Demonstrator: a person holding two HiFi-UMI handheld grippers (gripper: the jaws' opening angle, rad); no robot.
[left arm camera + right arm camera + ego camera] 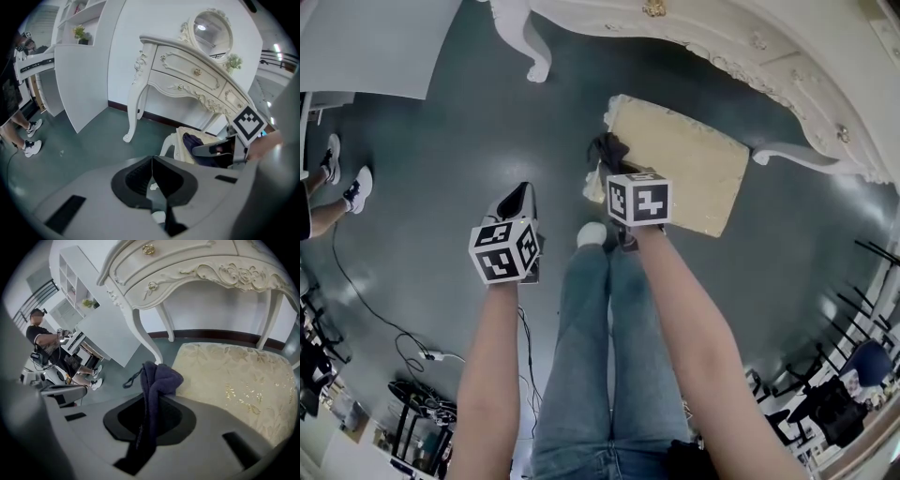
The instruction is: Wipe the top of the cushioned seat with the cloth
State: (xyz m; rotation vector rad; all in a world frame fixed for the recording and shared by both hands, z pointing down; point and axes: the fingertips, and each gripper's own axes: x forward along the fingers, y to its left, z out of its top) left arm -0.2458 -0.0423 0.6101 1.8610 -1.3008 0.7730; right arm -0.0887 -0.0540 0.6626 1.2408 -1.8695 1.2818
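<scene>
The right hand-held gripper is pinching a dark blue cloth between its jaws; the cloth is running up through them and bunching above the tips, with a loose loop sticking out to its left. In the head view the bunch is sitting over the corner of the cushioned seat nearest the person's legs; whether it is pressing on the cushion I cannot tell. The seat's top is showing a cream, gold-patterned fabric, and the seat is standing on the grey-green floor just in front of an ornate white desk; the desk's curved legs are rising behind the cushion in the right gripper view. The left hand-held gripper is hanging over bare floor to the left of the person's jeans, well apart from the seat; its jaws are pressed together with nothing between them. A second person's sneakers are showing at the head view's left edge; a thin cable is trailing across the floor below them.
</scene>
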